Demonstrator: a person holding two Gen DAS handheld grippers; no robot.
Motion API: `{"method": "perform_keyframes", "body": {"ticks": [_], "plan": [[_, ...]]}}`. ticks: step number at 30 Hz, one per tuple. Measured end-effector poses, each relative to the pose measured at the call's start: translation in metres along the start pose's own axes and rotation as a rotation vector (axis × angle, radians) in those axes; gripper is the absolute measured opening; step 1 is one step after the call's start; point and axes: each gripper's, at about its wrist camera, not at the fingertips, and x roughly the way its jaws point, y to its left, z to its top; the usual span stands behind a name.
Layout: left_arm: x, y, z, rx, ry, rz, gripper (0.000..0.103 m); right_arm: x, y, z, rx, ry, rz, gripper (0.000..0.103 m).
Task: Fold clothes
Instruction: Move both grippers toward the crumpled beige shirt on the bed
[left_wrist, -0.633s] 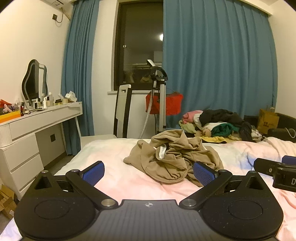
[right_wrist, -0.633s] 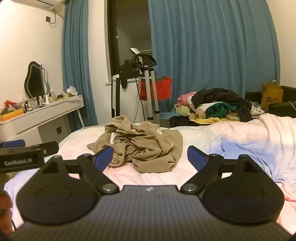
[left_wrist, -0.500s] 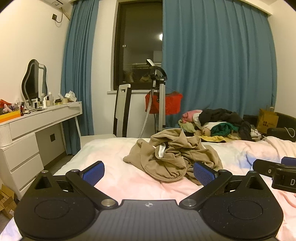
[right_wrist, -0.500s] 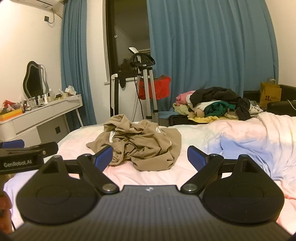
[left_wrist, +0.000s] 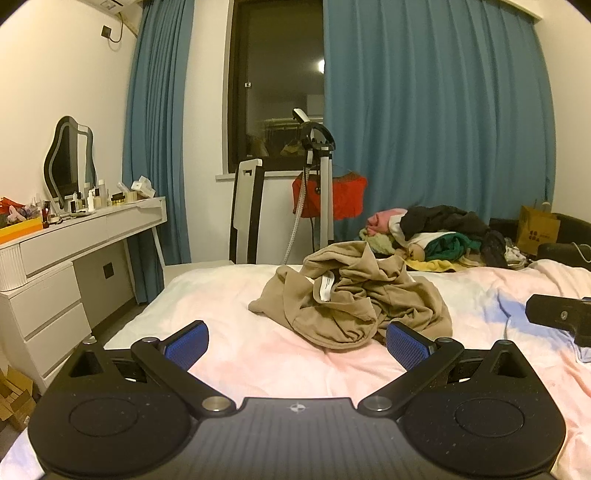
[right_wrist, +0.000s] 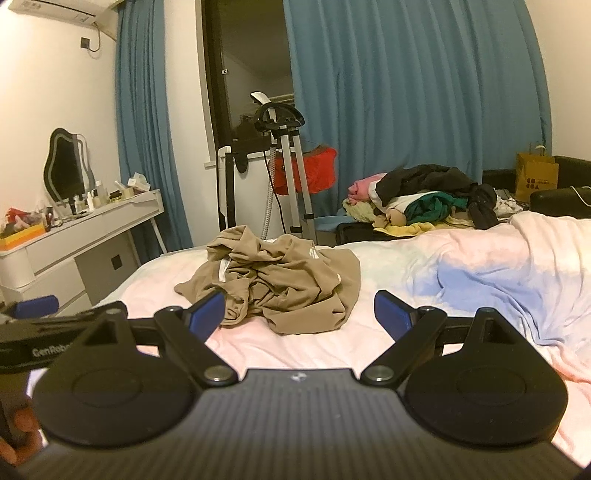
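A bed (left_wrist: 229, 332) covered in a pale pink-and-white sheet fills most of both views, with a blue-tinted patch of bedding (right_wrist: 480, 273) bunched up on the right side. Blue curtains (left_wrist: 436, 122) are hung across the far wall, parted around a dark window (left_wrist: 275, 88). A white dressing table (left_wrist: 74, 240) cluttered with bottles is seen along the left wall, with a wavy-edged mirror (left_wrist: 68, 162) propped on it. A mixed pile of clothes (left_wrist: 439, 236) is heaped past the far edge of the bed, and a garment steamer stand (right_wrist: 284, 166) with a red item hung on it is set near the window.

The tan garment (left_wrist: 351, 299) is left crumpled in a loose heap roughly mid-bed, a white label showing among the folds, not touched by either tool.

The left gripper (left_wrist: 295, 341) is held low over the sheet just short of the heap, its blue-padded fingers (left_wrist: 186, 343) spread wide with nothing between them. The right gripper (right_wrist: 299, 314) is likewise spread wide and empty, pointed at the same heap. A fingertip of a hand (right_wrist: 22, 435) is just visible at the lower left of the right view.
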Motion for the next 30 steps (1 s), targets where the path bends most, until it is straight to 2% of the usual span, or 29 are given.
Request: {"method": "perform_keyframes", "body": {"ticks": [3, 9, 15, 17, 23, 30], "plan": [[0.001, 0.001, -0.002, -0.008, 0.016, -0.002, 0.103, -0.001, -0.003, 0.001, 0.015, 0.014, -0.005, 0.089], [0.005, 0.003, -0.004, -0.023, 0.050, 0.002, 0.103, -0.006, -0.009, 0.004, 0.016, -0.035, -0.012, 0.089], [0.019, 0.011, -0.005, -0.084, 0.108, -0.028, 0.103, -0.011, -0.014, 0.006, 0.017, -0.084, -0.020, 0.089], [0.023, 0.011, -0.002, -0.092, 0.108, -0.001, 0.103, -0.013, -0.016, 0.007, 0.017, -0.100, -0.022, 0.089], [0.066, 0.005, 0.012, -0.086, 0.194, 0.040, 0.103, -0.018, -0.026, 0.008, 0.050, -0.106, -0.028, 0.089], [0.145, 0.003, 0.016, -0.218, 0.309, 0.000, 0.103, -0.006, -0.044, 0.004, 0.132, -0.028, -0.017, 0.089]]}}
